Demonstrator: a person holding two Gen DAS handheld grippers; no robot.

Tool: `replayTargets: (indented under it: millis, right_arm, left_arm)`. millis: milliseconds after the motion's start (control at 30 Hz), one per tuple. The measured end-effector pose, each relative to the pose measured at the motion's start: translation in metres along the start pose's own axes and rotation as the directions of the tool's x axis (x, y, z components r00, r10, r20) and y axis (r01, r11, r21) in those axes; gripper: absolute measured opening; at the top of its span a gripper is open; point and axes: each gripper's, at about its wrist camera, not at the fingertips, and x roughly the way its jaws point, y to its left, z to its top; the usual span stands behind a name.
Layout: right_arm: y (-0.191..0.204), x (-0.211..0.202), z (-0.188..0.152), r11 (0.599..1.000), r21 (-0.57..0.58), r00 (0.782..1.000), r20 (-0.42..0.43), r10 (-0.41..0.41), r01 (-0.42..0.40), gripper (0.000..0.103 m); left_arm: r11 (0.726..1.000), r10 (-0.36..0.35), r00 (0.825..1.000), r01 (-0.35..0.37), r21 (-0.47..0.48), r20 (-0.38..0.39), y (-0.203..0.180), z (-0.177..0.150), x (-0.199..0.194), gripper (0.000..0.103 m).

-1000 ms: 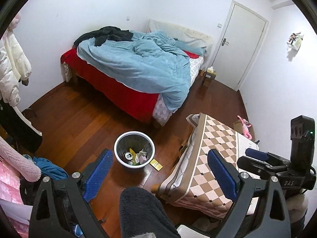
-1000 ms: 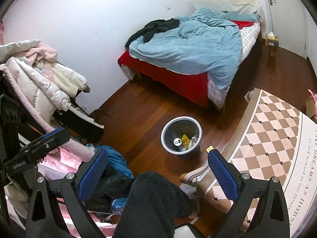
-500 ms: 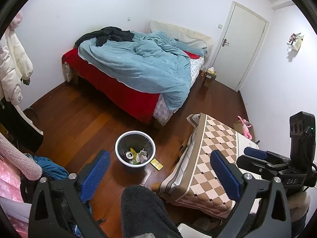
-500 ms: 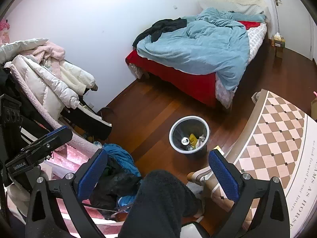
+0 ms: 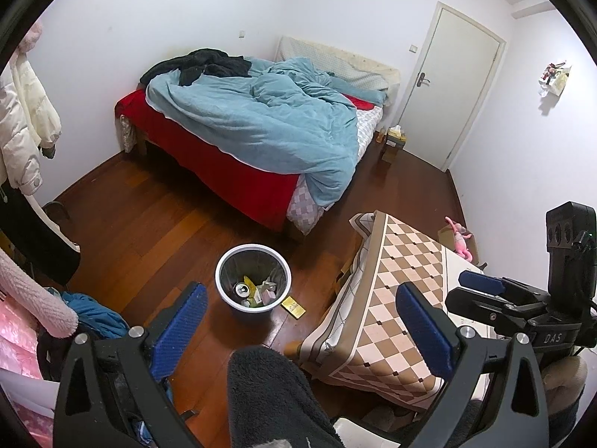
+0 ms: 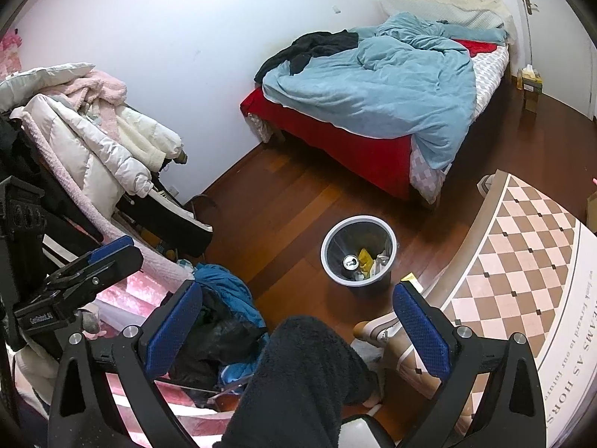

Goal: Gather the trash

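Note:
A white-rimmed grey trash bin (image 5: 227, 291) stands on the wooden floor, holding a can, yellow wrappers and other scraps; it also shows in the right wrist view (image 6: 330, 268). A flat yellow packet (image 5: 293, 307) lies on the floor right beside the bin, its corner visible in the right wrist view (image 6: 410, 279). My left gripper (image 5: 298, 323) is open and empty, held high above the floor near the bin. My right gripper (image 6: 298, 323) is open and empty, also high above the floor. Each gripper shows in the other's view, the right one (image 5: 481, 283) and the left one (image 6: 108, 252).
A bed (image 5: 231, 164) with a blue duvet stands beyond the bin. A table with a checkered cloth (image 5: 388, 298) is at the right. Coats and clothes (image 6: 93, 149) pile at the left, a blue garment (image 6: 224, 283) on the floor. A person's dark-trousered leg (image 6: 298, 380) is below.
Both views have drifted slightly; the bin sits a little farther right in the right wrist view. Both grippers stay open and empty.

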Motion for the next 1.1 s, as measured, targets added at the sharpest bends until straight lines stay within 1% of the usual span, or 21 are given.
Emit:
replayTargets:
  millis: [267, 533, 1000, 1100]
  right_arm:
    - [-0.002, -0.002, -0.001, 1.000, 0.000, 1.000, -0.006, 0.008, -0.008, 0.103]
    - [-0.003, -0.003, 0.000, 1.000, 0.003, 1.000, -0.004, 0.008, -0.008, 0.103]
    - [-0.002, -0.002, 0.003, 1.000, 0.009, 1.000, -0.014, 0.022, -0.022, 0.103]
    - [-0.003, -0.002, 0.001, 1.000, 0.010, 1.000, -0.012, 0.020, -0.020, 0.103]
  left_arm:
    - [1.000, -0.011, 1.000, 0.012, 0.007, -0.016, -0.003, 0.001, 0.001, 0.103]
    - [1.000, -0.013, 1.000, 0.013, 0.007, -0.016, -0.005, 0.001, 0.001, 0.103]
    - [0.999, -0.048, 0.998, 0.049, 0.020, -0.039, -0.013, 0.003, 0.009, 0.103]
    - [0.998, -0.052, 0.998, 0.053, 0.025, -0.040, -0.010, 0.003, 0.008, 0.103]
